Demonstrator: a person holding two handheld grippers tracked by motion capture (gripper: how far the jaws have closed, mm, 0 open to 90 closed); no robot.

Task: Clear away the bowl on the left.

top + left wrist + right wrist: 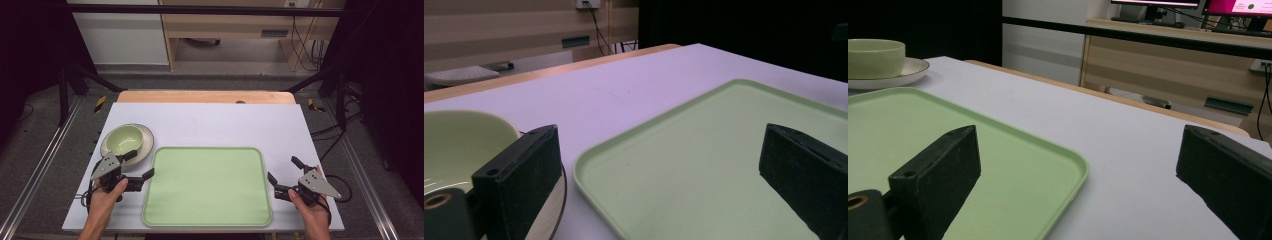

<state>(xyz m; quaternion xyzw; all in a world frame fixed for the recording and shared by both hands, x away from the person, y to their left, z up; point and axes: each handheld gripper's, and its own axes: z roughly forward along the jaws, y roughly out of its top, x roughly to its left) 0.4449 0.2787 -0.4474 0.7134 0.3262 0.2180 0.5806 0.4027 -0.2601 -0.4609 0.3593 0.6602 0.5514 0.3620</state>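
The green tray (pixel 207 186) lies flat on the near middle of the white table (pixel 220 125), its near edge close to the table's near edge. A broad strip of bare table runs along the far side, and narrower strips lie left and right of the tray.

At the far left of the tray, a green bowl (pixel 124 139) sits on a cream plate (pixel 145 145); the plate's rim comes just beside the tray's far left corner.

The left gripper (pixel 139 165) is held over the table at the tray's left edge, jaws spread wide and holding nothing; one jaw is by the plate's near rim, the other at the tray's edge.

The right gripper (pixel 283 170) is held just right of the tray, jaws also spread wide and empty, apart from the tray's right edge.
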